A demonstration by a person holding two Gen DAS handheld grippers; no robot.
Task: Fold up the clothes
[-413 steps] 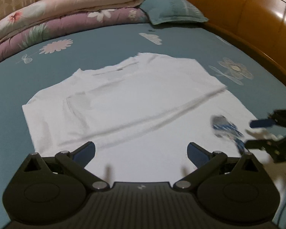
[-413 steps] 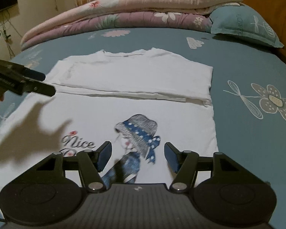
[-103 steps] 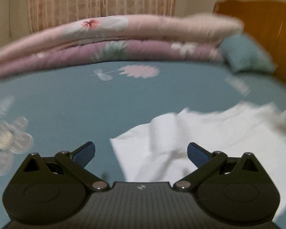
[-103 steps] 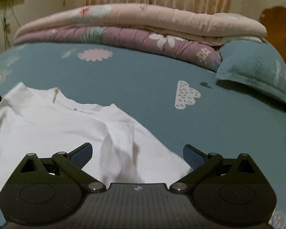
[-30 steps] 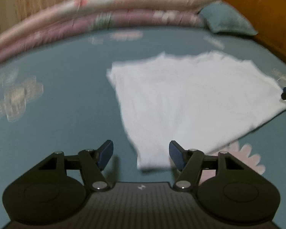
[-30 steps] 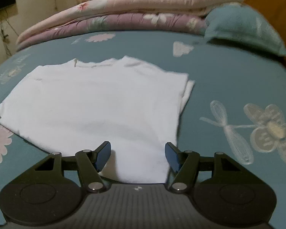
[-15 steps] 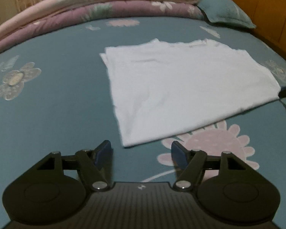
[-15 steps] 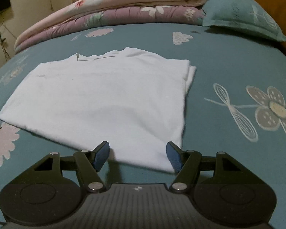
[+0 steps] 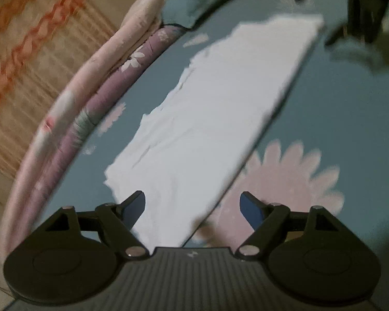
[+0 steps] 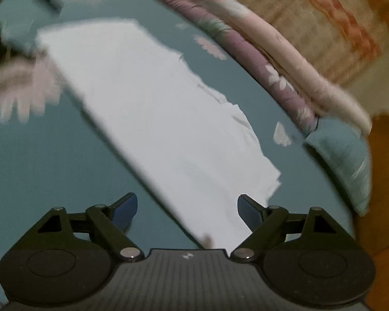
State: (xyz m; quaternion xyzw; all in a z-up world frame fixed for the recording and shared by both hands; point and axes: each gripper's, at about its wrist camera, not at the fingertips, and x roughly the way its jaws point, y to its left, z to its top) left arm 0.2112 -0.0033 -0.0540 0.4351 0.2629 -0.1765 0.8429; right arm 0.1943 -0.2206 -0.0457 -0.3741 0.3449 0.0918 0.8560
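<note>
Bedsheet (image 9: 324,119) teal, pink flower print, nothing blocking either gripper. Folded white shirt (image 9: 207,119) lies flat on it, a long matte rectangle with ragged far edge, ahead of both jaws. Left gripper (image 9: 193,203) and right gripper (image 10: 187,206) jaws opening, unpressed shirt corner between each pair. Rolled quilts (image 10: 259,51), soft, beyond shirt.
</note>
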